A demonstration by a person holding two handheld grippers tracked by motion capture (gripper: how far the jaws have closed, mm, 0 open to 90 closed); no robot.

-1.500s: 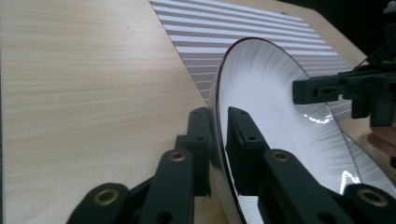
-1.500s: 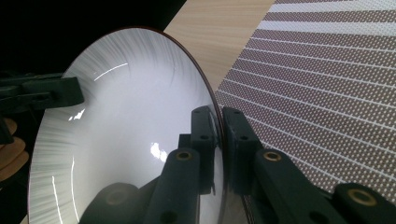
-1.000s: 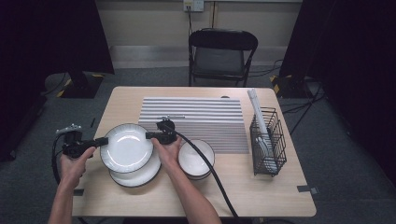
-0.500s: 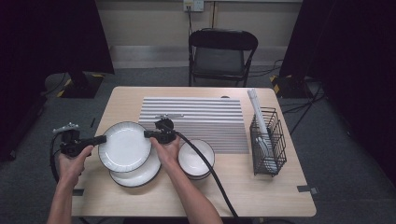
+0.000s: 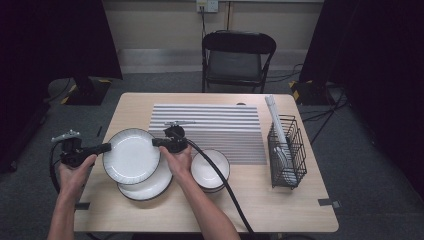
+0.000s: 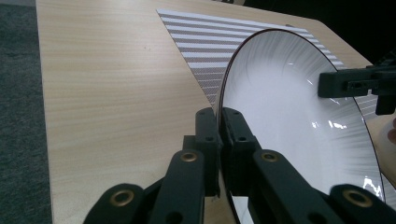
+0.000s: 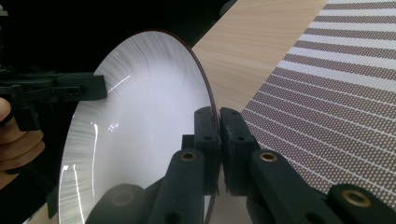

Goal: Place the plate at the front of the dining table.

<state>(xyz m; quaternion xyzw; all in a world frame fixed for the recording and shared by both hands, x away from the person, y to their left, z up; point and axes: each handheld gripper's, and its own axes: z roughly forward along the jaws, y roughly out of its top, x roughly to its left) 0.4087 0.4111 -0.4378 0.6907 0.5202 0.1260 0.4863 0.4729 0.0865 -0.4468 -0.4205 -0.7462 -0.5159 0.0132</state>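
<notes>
A white plate with a dark rim point(image 5: 131, 155) hangs above the table, held at opposite edges by both grippers. My left gripper point(image 5: 106, 148) is shut on its left rim, and my right gripper point(image 5: 156, 142) is shut on its right rim. In the left gripper view the jaws pinch the plate's edge point(image 6: 219, 122), with the plate point(image 6: 289, 107) stretching away to the other gripper. The right gripper view shows the same pinch point(image 7: 218, 122) on the plate point(image 7: 140, 121). A second white plate point(image 5: 147, 186) lies on the table just beneath. A white bowl point(image 5: 210, 170) sits to its right.
A striped grey mat point(image 5: 210, 131) covers the table's middle. A black wire rack point(image 5: 287, 150) with a white plate standing in it is at the right edge. A black folding chair point(image 5: 238, 60) stands behind the table. A cable trails from the right gripper to the front edge.
The held plate has risen a little off the lower plate and shifted slightly left and away, with both grippers still pinching its rim.
</notes>
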